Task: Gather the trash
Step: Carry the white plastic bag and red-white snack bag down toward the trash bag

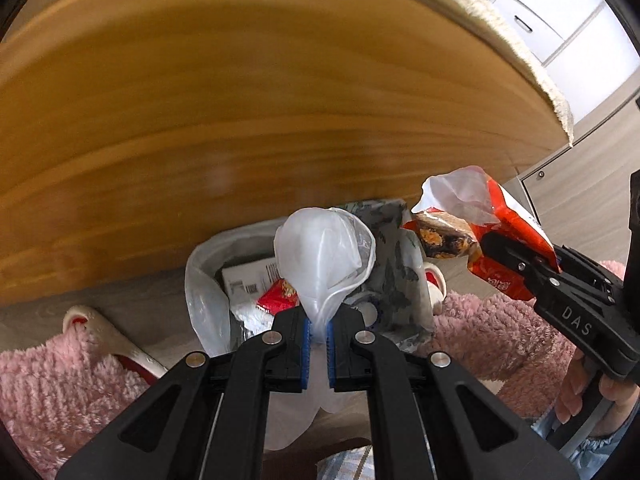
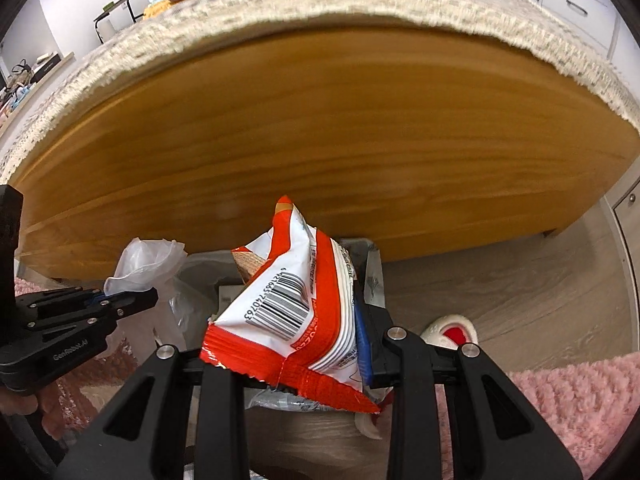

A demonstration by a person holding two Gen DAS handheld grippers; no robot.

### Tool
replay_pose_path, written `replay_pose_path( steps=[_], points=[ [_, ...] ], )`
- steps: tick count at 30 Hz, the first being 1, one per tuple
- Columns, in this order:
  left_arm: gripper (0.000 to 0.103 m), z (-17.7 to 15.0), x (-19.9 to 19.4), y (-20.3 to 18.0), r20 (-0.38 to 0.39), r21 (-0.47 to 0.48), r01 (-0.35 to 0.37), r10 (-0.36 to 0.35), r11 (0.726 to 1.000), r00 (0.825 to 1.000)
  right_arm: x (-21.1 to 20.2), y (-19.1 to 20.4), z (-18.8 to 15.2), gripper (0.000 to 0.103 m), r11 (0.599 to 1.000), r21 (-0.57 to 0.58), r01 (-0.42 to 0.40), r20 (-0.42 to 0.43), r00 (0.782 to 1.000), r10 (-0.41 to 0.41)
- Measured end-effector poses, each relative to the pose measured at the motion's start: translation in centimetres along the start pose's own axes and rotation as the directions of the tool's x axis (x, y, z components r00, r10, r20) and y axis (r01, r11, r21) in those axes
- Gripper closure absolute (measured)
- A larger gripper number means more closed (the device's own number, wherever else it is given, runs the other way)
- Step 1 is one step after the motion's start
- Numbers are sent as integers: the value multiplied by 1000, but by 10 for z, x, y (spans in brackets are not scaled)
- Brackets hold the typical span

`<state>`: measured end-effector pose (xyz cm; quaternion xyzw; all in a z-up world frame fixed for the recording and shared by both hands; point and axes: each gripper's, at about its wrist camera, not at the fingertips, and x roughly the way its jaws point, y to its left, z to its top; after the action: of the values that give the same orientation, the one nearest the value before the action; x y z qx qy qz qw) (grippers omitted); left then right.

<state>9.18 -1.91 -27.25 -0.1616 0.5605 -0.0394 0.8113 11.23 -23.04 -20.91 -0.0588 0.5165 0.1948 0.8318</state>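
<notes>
Both grippers hung above the lined bin (image 1: 208,280): the left gripper (image 1: 319,330), clamped on a clear plastic bag (image 1: 324,252), stood nearer its mouth than the right gripper (image 2: 294,344), which pinched a snack wrapper (image 2: 292,304).

Two slippers (image 1: 108,336), perhaps; one bin (image 1: 412,280).

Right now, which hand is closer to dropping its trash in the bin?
Probably left. Its fingers pinch the clear plastic right above the open bin. The right fingers hold the snack wrapper off to the bin's side.
</notes>
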Motion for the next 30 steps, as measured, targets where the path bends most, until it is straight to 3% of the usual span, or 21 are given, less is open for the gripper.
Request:
replay_pose_path(
  steps=[30],
  points=[
    [100, 2, 53, 23, -156, -107, -56, 39, 993, 987, 55, 5, 4, 73, 999, 43, 28, -234, 972, -17]
  ],
)
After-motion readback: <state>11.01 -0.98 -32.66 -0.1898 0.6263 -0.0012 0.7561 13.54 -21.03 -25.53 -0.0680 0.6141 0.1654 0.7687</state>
